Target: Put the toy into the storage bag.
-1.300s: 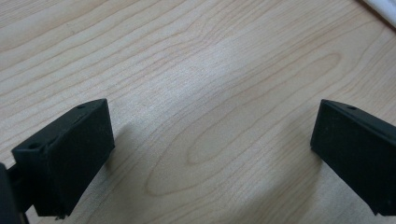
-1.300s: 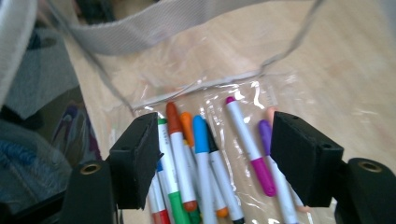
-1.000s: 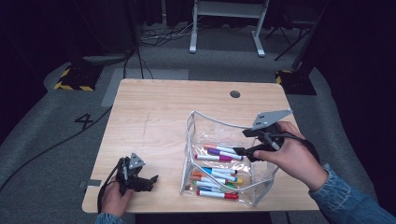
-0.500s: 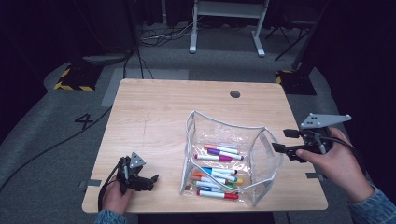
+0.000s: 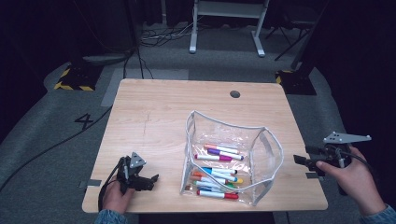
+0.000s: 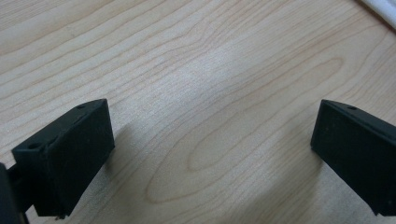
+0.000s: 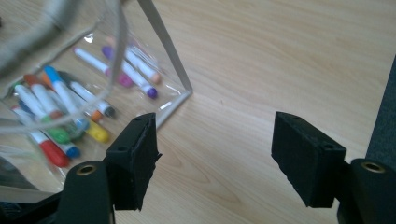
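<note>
Just left of the right tool (image 5: 299, 160) stands the clear pouch (image 5: 231, 158), untouched.

The room is dim, with dark walls all around and most of the light falling on a pale wooden table (image 5: 154, 121) in the middle. Its top shows clear grain and has a small round hole (image 5: 235, 94) near the far edge. The floor (image 5: 56, 140) is grey, with a painted number 4 (image 5: 86, 121) to the left of the table and yellow-and-black hazard tape (image 5: 74, 86) farther back. Black cables (image 5: 154, 39) trail across the floor behind. At the far end stands a white metal frame (image 5: 226, 23) on two legs.
</note>
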The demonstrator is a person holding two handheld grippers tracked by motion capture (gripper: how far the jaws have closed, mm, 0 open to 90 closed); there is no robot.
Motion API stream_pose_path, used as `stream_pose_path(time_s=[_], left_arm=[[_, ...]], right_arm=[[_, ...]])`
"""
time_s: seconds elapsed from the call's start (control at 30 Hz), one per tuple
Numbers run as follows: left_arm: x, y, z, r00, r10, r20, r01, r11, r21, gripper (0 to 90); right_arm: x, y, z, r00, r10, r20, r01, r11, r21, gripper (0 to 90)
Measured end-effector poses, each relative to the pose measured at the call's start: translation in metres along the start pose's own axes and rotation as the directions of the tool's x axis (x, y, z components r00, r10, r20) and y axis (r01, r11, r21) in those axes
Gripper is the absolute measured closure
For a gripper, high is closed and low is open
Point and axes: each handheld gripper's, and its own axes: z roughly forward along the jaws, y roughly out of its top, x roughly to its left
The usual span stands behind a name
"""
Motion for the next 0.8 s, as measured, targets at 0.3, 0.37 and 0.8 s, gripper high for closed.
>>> stream_pose_path(time_s=[0.3,0.37,0.8], left_arm=[[0.0,0.0,0.0,1.0,-0.003,0.002,0.003,1.0,0.0,0.0],[0.0,0.0,0.0,1.0,-0.003,0.002,0.003,1.0,0.0,0.0],[0.0,0.0,0.0,1.0,0.001,0.004,-0.001,1.0,0.005,0.0]], right_arm=[[-0.009,-0.049,0.042,0.9988,0.047,0.015,-0.047,0.998,0.039,29.0],[-0.009,-0.058,0.051,0.9981,0.06,0.011,-0.061,0.997,0.048,28.8],[-0.011,-0.099,0.098,0.9971,0.039,0.065,-0.036,0.998,-0.05,24.2]])
